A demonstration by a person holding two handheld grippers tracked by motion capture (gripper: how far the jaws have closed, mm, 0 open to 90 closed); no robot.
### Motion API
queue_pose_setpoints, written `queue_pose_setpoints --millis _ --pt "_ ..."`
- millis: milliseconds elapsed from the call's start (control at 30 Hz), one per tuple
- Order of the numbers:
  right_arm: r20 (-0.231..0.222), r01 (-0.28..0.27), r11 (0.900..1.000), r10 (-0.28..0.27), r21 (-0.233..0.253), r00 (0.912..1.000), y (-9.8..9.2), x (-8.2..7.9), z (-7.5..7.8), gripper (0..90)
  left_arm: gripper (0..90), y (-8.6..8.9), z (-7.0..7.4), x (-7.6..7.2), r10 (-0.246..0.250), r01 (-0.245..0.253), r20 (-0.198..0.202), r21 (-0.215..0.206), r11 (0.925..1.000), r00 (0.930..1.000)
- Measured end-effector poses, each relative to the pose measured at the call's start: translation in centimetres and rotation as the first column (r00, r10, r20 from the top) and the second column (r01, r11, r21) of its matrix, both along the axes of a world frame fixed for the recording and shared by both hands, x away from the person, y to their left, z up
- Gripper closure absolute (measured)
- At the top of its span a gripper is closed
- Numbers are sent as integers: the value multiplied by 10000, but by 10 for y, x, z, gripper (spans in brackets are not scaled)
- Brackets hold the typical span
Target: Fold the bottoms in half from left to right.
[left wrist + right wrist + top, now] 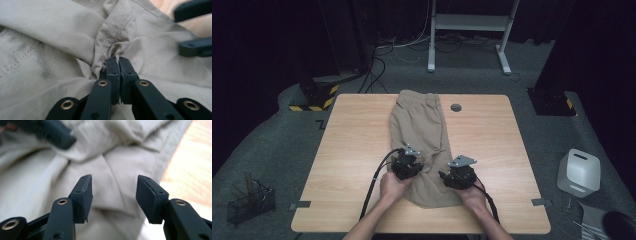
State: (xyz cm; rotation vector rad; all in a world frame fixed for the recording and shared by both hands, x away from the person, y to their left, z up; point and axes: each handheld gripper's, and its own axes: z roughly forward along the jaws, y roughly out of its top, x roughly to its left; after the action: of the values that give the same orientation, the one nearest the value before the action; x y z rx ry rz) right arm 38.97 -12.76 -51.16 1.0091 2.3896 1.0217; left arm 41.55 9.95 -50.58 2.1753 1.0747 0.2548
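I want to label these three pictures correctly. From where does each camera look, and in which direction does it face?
High view: above the person's side, facing forward and down on the table; forearms, both hands show.
Left gripper view: rides on the left gripper, facing along its jaws, shut on the beige shorts.
Right gripper view: rides on the right gripper, facing its open jaws over the shorts.
Shared: each gripper view shows the shorts and the other gripper.

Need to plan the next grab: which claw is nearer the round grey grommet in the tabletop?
Right. The right claw sits below the round grey grommet, almost in line with it; the left claw, shut on the beige shorts, is farther left.
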Motion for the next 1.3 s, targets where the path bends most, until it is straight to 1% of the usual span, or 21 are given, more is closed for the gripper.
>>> queue_pose_setpoints --millis 100,133,233,267,333,400,433,500,533,600,667,700,733,767,833,900,967,1100,1167,1233,1300 --pt "-158 -19 9999 17 -109 9999 -4 -1 -4 471 878 2 -1 7 190 -198 214 388 9990 9996" --pt "-208 -20 9998 16 -195 9998 -3 0 -7 472 878 4 -2 10 291 -298 199 348 9989 9994" --pt "-145 39 9999 -40 -92 9999 -1 3 -10 477 879 9 -1 21 560 -564 114 390 9976 9984" --pt "-73 36 10000 -36 -70 10000 2 6 -10 477 879 10 0 23 601 -606 108 482 9970 9981" --pt "-20 67 10000 -67 -32 10000 5 11 -11 477 879 10 5 23 728 -730 79 342 9967 9973" --pt "-14 108 9999 -108 -28 9999 8 14 -11 477 879 8 14 15 466 -468 300 61 9989 9985" --pt "7 106 9999 -106 -16 9999 8 15 -12 477 879 3 24 5 182 -182 613 -14 9998 9980" --pt "55 110 9999 -111 26 9999 8 14 -12 477 878 -5 37 -7 -236 239 950 -22 9997 9952" --pt "66 105 9999 -105 15 9999 8 14 -12 477 878 -11 43 -14 -522 540 1046 -141 9984 9931" --pt "47 113 9999 -113 27 9999 8 14 -12 477 876 -20 45 -19 -952 968 989 -113 9952 9905" --pt "42 115 9999 -115 29 9999 8 14 -12 477 861 -31 39 -20 -1301 1277 817 340 9912 9881" --pt "45 107 9999 -107 28 9999 8 14 -12 477 840 -35 33 -17 -1335 1295 690 603 9897 9886" --pt "43 99 9999 -100 29 9999 8 15 -12 477 815 -37 25 -13 -1282 1253 388 695 9897 9910" --pt "40 89 10000 -89 33 10000 8 15 -12 477 788 -36 20 -10 -1187 1172 210 624 9911 9927" --pt "31 88 10000 -88 42 10000 7 15 -12 477 710 -33 16 -10 -1109 1107 43 314 9934 9938" --pt "25 84 10000 -84 44 10000 7 15 -12 477 615 -30 21 -16 -1090 1084 305 194 9939 9936" --pt "-15 98 9999 -98 -24 10000 6 14 -11 477 543 -22 31 -27 -1060 1043 858 242 9942 9907" --pt "-66 146 9998 -147 -163 9999 1 11 -9 471 467 5 43 -43 -430 456 1349 -160 9988 9899" --pt "-77 219 9998 -219 -33 9997 -3 7 -7 471 449 19 44 -48 -74 100 1485 -164 9998 9889" --pt "23 221 9997 -221 77 9998 -6 4 -5 473 434 29 40 -49 263 -250 1431 -112 9996 9894" --pt "113 173 9997 -175 184 9998 -8 0 -1 475 428 38 31 -48 574 -564 1147 -122 9983 9917"
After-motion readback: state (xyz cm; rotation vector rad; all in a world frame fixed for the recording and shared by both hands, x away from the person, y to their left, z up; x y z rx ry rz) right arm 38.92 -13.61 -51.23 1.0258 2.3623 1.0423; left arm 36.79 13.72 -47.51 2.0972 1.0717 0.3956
